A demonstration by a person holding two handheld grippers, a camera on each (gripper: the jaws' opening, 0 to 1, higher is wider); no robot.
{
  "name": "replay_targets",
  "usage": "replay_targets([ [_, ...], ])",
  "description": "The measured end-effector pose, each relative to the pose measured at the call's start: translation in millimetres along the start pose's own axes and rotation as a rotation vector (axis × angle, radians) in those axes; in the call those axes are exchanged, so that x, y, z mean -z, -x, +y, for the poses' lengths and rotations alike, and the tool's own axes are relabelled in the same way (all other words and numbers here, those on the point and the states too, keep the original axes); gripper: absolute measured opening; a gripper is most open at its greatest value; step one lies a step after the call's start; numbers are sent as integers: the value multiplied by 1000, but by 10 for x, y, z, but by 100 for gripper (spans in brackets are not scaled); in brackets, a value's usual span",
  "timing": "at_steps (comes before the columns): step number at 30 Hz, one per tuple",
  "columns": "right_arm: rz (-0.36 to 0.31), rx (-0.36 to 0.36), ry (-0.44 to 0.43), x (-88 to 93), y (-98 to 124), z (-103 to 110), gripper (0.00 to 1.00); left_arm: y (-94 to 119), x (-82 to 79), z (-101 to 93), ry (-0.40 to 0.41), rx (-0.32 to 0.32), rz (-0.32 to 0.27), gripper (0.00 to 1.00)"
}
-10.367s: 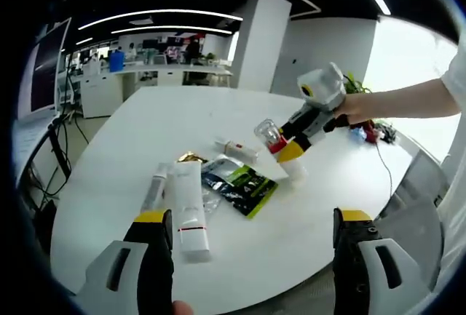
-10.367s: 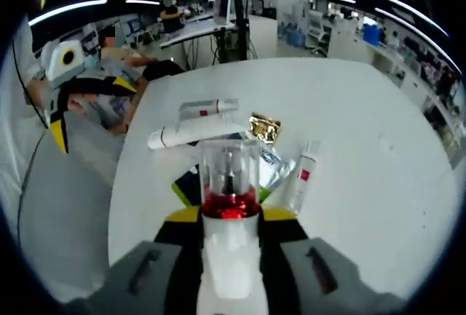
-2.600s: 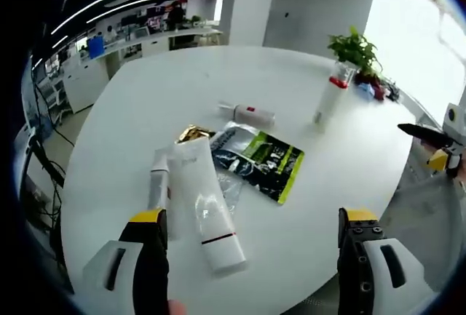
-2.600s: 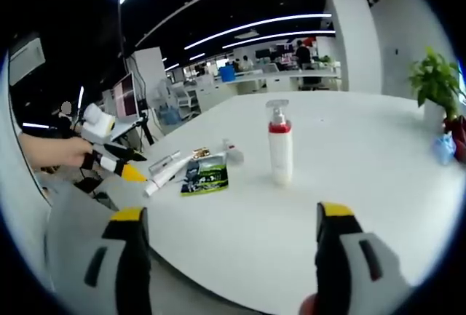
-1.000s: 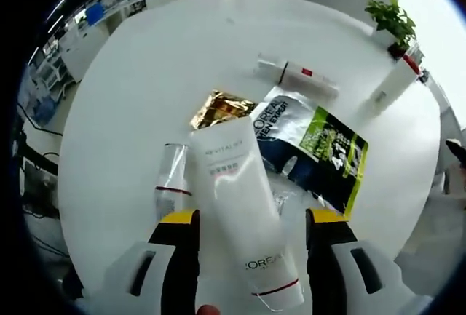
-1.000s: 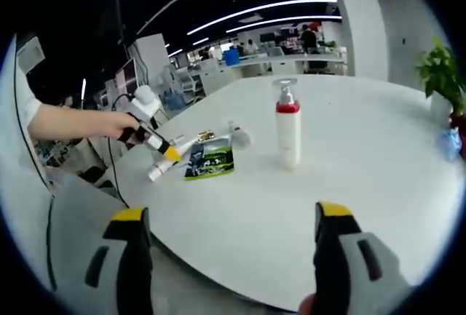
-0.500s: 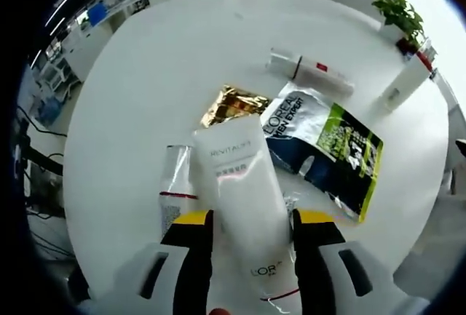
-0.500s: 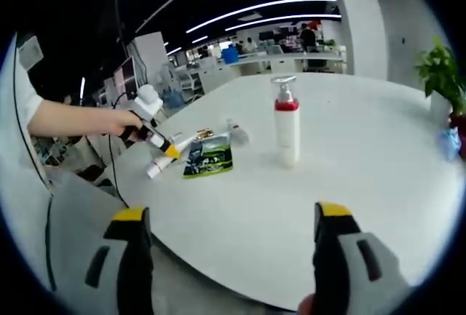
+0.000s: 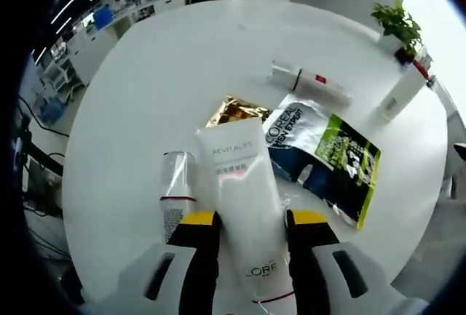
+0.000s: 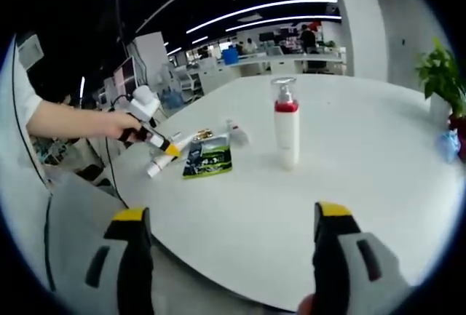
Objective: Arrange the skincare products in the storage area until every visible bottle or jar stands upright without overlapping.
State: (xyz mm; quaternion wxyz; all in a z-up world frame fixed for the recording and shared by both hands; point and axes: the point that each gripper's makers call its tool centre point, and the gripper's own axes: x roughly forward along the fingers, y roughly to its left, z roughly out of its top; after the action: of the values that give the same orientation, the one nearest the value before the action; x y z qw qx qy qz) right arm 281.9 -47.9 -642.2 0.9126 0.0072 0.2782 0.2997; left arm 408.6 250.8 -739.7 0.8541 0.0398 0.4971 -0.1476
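Note:
In the left gripper view my left gripper (image 9: 251, 220) has its jaws pressed against both sides of a large white tube (image 9: 244, 184) lying on the white table (image 9: 145, 75). A slim clear tube (image 9: 175, 191) lies just left of it. A gold sachet (image 9: 234, 110) and a black-and-green sachet (image 9: 328, 158) lie beyond, with a small white bottle (image 9: 306, 81) on its side farther off. A white pump bottle with a red collar (image 10: 286, 129) stands upright. My right gripper (image 10: 229, 235) is open over the table's edge, away from everything.
A potted plant (image 10: 440, 75) and a small blue item (image 10: 445, 144) sit at the far side of the table (image 10: 349, 184). A person's hand and sleeve hold the left gripper (image 10: 149, 137) at the left. Desks and monitors fill the office behind.
The left gripper's jaws have narrowed step by step until they touch the large white tube. The right gripper has stayed still and open.

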Motion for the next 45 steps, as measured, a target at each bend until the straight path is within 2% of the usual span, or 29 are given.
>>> replay_targets([
  [8,-5,-3,5,-10,-1,11,93,111,-116,-96,-12,27,-109,33],
  [19,-9,-10,15,-24,-3,35,93,283,-171,-148,-26,33,-191,32],
  [22,-12,-9,17,-29,-1,35,92,364,-173,-206,-26,42,-231,32],
  [36,-19,-18,24,-43,-1,49,91,619,-165,-539,-98,73,-321,32],
  [45,-15,-25,31,-38,-12,68,91,768,-72,-672,-123,82,-358,31],
])
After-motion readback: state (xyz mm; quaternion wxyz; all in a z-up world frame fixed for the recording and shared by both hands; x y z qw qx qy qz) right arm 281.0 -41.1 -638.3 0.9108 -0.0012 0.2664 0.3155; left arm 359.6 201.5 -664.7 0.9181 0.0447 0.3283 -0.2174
